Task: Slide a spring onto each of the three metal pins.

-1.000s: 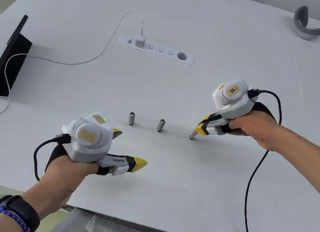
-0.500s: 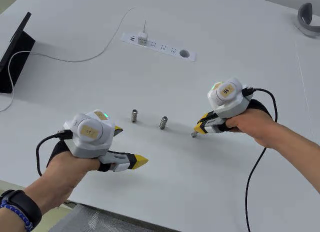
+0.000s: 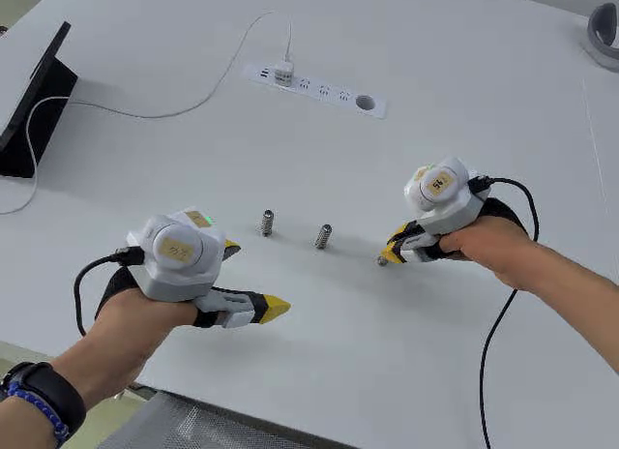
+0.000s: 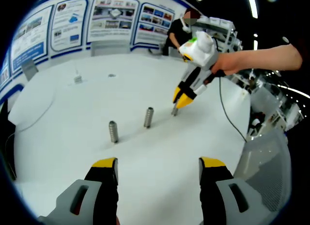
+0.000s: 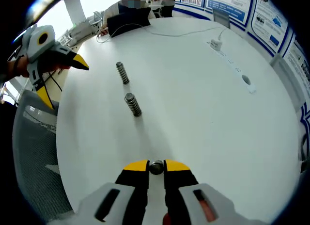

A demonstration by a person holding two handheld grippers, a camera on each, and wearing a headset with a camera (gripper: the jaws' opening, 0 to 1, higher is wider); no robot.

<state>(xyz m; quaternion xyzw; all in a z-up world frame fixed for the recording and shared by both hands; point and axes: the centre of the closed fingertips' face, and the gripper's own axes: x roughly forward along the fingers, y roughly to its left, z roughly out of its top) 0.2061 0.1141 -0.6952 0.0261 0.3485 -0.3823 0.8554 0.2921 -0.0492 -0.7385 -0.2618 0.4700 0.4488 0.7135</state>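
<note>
Two metal pins with springs on them stand upright mid-table, one on the left [image 3: 268, 222] [image 4: 114, 132] [image 5: 122, 72] and one on the right [image 3: 323, 236] [image 4: 148, 117] [image 5: 131, 104]. Further right, a third small metal spring piece [image 3: 382, 261] [image 4: 174, 110] [image 5: 156, 167] stands on the table. My right gripper [image 3: 391, 254] [image 5: 156, 166] [image 4: 181, 98] is shut on its top. Whether a pin sits inside it is hidden. My left gripper [image 3: 251, 278] [image 4: 158, 163] [image 5: 48, 50] hovers open and holds nothing, in front of and left of the pins.
A white power strip [image 3: 319, 86] with a plugged cable lies at the back of the white table [image 3: 309, 372]. A black screen [image 3: 29, 110] stands at the far left. A grey mesh chair [image 3: 193, 432] sits below the table's front edge.
The third spring piece has gone from tilted to upright under my right gripper, which has dropped slightly. The left gripper has stayed put. The head camera has shifted.
</note>
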